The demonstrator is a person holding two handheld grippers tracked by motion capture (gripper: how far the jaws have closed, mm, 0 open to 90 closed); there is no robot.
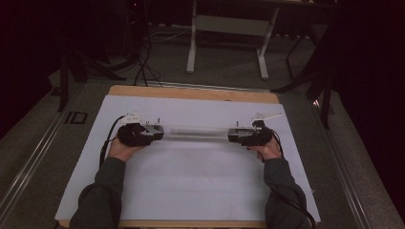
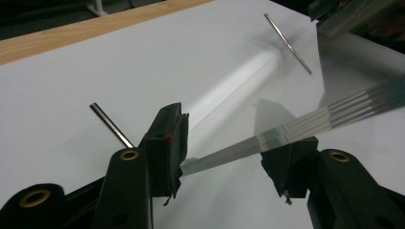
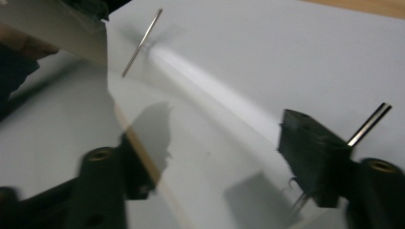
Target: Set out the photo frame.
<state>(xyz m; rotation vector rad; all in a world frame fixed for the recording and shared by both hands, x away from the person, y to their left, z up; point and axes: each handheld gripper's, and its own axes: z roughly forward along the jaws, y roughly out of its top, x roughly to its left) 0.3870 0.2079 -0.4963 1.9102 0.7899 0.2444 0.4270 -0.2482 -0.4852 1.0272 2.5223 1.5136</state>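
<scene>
A long clear plate (image 1: 196, 131) spans between my two grippers over a white sheet (image 1: 191, 181). My left gripper (image 1: 155, 130) is at its left end. In the left gripper view the plate's thick edge (image 2: 334, 112) runs from one pad to the other, so the left gripper (image 2: 229, 133) is shut across its width. My right gripper (image 1: 234, 134) is at the right end. In the right gripper view the plate (image 3: 62, 95) lies over one jaw, the other jaw stands apart, and the right gripper (image 3: 212, 138) is open. Thin metal pins (image 2: 111, 125) (image 2: 288, 44) stand near each end.
The sheet covers a wooden table (image 1: 191, 93), leaving a strip of wood at the far edge. On the floor behind it stands a white table frame (image 1: 191, 47), with cables and dark stands to the left.
</scene>
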